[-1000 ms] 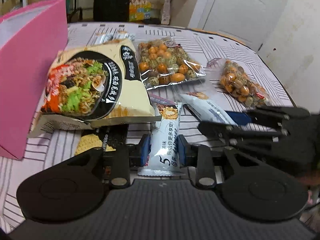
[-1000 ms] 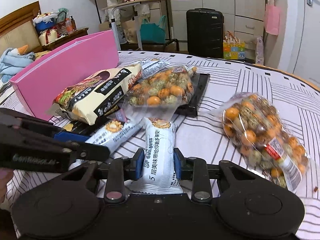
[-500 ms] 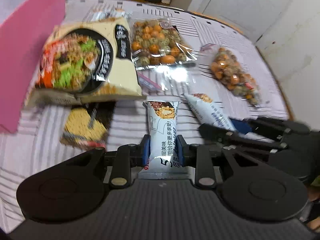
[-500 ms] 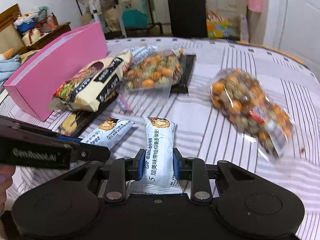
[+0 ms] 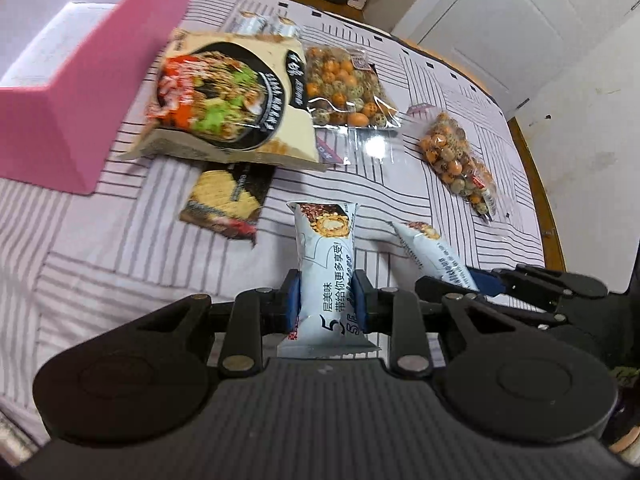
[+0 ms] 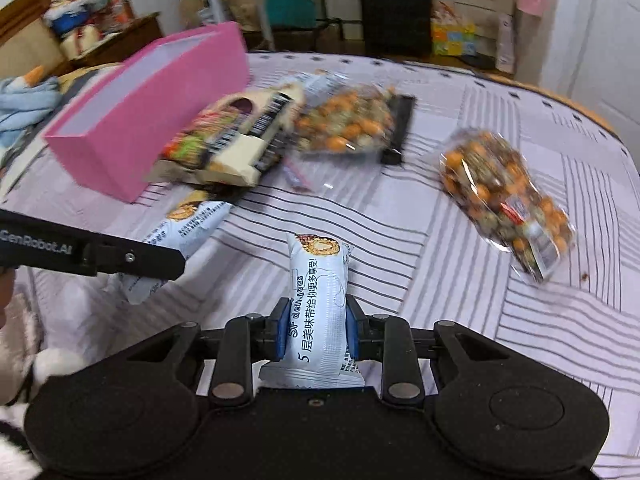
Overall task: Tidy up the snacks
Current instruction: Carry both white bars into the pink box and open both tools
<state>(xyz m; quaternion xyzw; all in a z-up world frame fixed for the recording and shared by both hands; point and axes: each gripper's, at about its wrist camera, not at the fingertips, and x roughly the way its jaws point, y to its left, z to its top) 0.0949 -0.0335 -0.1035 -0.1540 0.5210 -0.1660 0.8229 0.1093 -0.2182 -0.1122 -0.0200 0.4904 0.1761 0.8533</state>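
My left gripper (image 5: pixel 326 300) is shut on a pale blue wafer packet (image 5: pixel 325 264) and holds it above the striped tablecloth. My right gripper (image 6: pixel 314 330) is shut on a second, like wafer packet (image 6: pixel 318 300), also lifted. Each shows in the other's view: the right gripper's packet (image 5: pixel 434 256) at the right of the left wrist view, the left gripper's packet (image 6: pixel 180 236) at the left of the right wrist view. An open pink box (image 5: pixel 80 96) stands at the far left; it also shows in the right wrist view (image 6: pixel 148 112).
On the table lie a large noodle bag (image 5: pixel 224 96), a flat dark noodle pack (image 5: pixel 228 200), and two clear bags of coated nuts (image 5: pixel 344 88) (image 5: pixel 456 160). A black tray (image 6: pixel 396 128) lies under one nut bag. The table edge (image 5: pixel 536 184) curves at the right.
Both grippers have risen and pulled back with their wafer packets, so the table looks further below. The pink box's open inside has come into view.
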